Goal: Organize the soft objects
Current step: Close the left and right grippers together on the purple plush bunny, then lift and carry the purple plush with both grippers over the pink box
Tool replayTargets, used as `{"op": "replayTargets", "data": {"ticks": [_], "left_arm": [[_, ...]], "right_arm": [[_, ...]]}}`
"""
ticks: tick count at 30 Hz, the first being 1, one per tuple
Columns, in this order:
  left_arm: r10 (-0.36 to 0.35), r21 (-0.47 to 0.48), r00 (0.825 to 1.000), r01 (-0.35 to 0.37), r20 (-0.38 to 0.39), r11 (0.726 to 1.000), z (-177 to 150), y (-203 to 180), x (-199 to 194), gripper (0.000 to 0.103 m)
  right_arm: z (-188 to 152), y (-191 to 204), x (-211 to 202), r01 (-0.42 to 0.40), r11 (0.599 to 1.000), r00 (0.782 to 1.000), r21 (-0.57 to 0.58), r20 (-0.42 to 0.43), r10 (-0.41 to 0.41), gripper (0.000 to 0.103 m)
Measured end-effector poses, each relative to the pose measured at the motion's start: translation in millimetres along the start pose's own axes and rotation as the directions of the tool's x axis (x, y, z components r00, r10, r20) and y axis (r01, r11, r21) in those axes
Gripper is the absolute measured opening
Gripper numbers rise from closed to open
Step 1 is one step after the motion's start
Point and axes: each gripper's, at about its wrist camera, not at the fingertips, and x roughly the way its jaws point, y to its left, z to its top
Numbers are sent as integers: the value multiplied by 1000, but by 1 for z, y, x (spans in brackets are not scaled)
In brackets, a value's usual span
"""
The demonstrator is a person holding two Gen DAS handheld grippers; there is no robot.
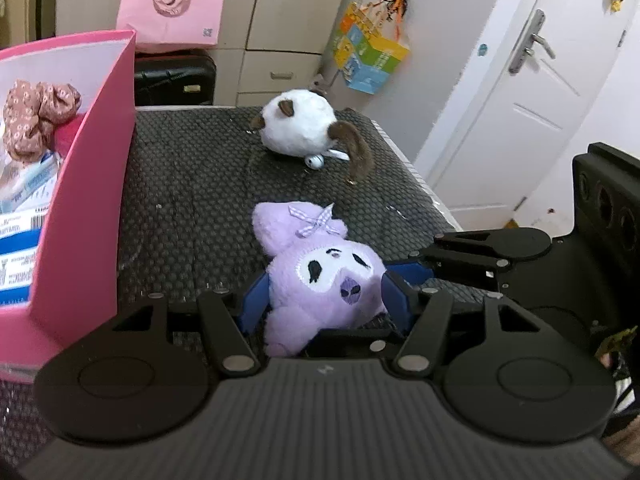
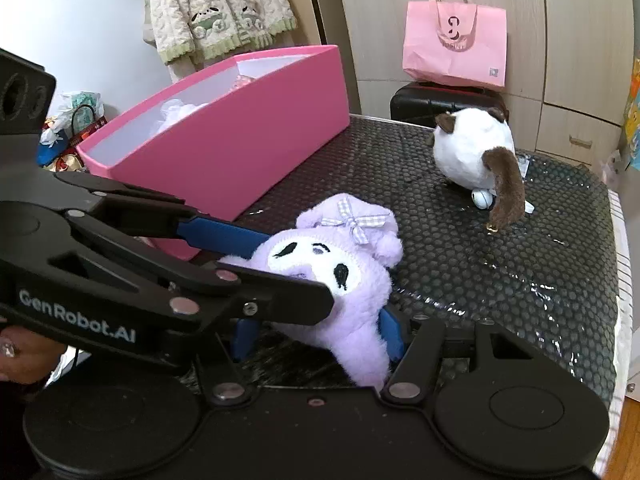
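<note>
Lilac plush doll (image 1: 320,280), bow on its hood and a stitched white face, hangs pinched between both my claws above the black dotted mat (image 1: 192,200). My left claw (image 1: 322,294) squeezes its body, half-closed; my right claw (image 2: 316,326) does likewise. Soft fur could slip if either hand pulls away. At ten o'clock stands the pink box (image 2: 248,136); at twelve o'clock, the white round plush (image 1: 298,126).
</note>
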Motion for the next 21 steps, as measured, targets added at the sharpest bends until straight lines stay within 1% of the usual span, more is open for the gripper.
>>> {"op": "replayTargets", "data": {"ticks": [3, 7, 10, 14, 17, 21], "left_arm": [[-29, -1, 999, 29, -17, 1000, -3, 2, -10, 59], [-72, -6, 995, 72, -73, 997, -8, 6, -21, 60], [-91, -6, 990, 91, -109, 996, -10, 9, -31, 60], [-111, 1, 985, 112, -129, 994, -9, 12, -50, 60], [-136, -25, 981, 133, -140, 991, -9, 19, -65, 60], [-160, -54, 976, 154, -145, 987, -8, 29, -89, 60]], "right_arm": [[-2, 7, -7, -12, 1000, 1000, 11, -12, 12, 65], [-4, 21, -13, -16, 1000, 999, 16, -50, 17, 65], [-3, 33, -18, -24, 1000, 997, 12, -71, 24, 65], [2, 46, -24, -39, 999, 996, 7, -84, 40, 66], [6, 57, -30, -57, 998, 994, 17, -97, 59, 65], [14, 74, -36, -84, 996, 991, -12, -107, 82, 65]]}}
